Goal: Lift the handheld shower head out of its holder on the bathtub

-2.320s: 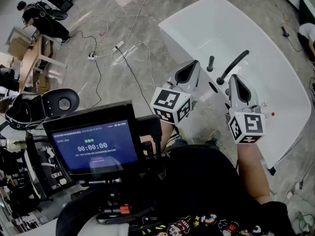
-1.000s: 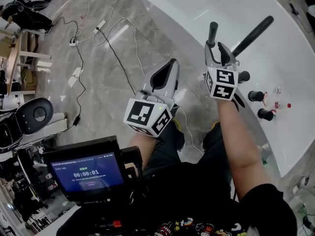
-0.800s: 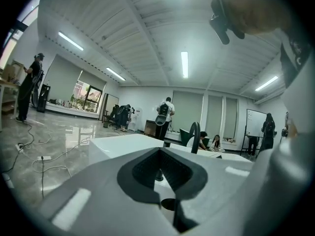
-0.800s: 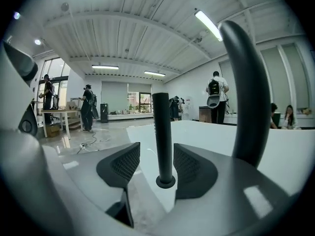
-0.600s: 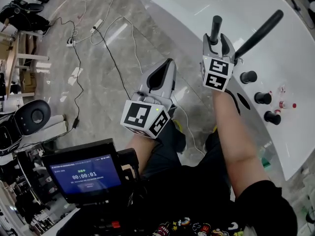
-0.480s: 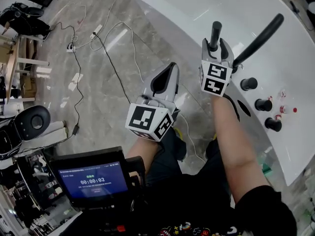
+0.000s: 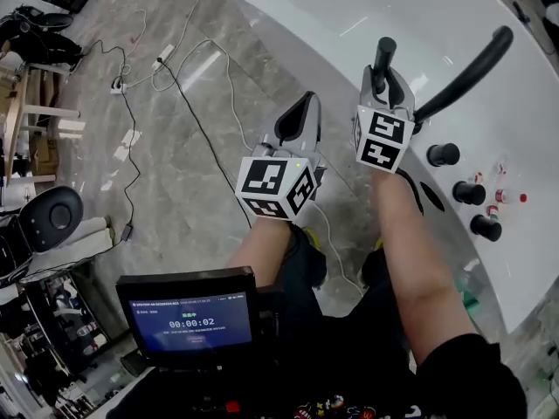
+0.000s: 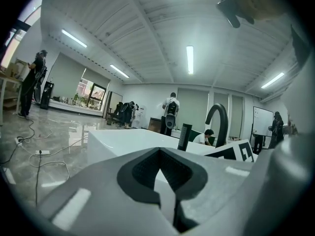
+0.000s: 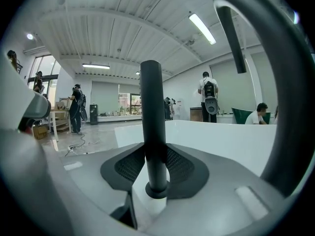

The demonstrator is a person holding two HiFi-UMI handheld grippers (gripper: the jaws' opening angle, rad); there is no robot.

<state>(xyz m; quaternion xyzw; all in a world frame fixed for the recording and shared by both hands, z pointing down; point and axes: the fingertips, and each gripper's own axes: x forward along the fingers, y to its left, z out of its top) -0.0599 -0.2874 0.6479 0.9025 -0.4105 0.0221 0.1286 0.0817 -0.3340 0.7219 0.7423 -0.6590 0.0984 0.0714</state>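
1. Closing on the handheld shower head is the step I judge to be in hand. My right gripper has its jaws drawn in on the black stem, one pad against each side, low down just above the holder.
2. The shower head stands upright in that holder on the near rim of the bathtub. It is not yet lifted, and its top pokes up past my jaw tips.
3. My left gripper hangs off the bathtub's outer side, above the floor. Its jaws are together with nothing held, and only the small hollow between the pads shows.
4. The curved black spout rises from the same rim of the bathtub, just beside the shower head, with three black knobs further along the rim.
5. The next move, as I read it, calls for a firm squeeze and a straight pull up along the stem's own line, so that it slides free of the holder without binding.
6. The stem looks smooth and round, so it may slip or twist in my pads. I also need to keep my wrist off the spout. I see no hose from here, so I cannot say whether one will drag.
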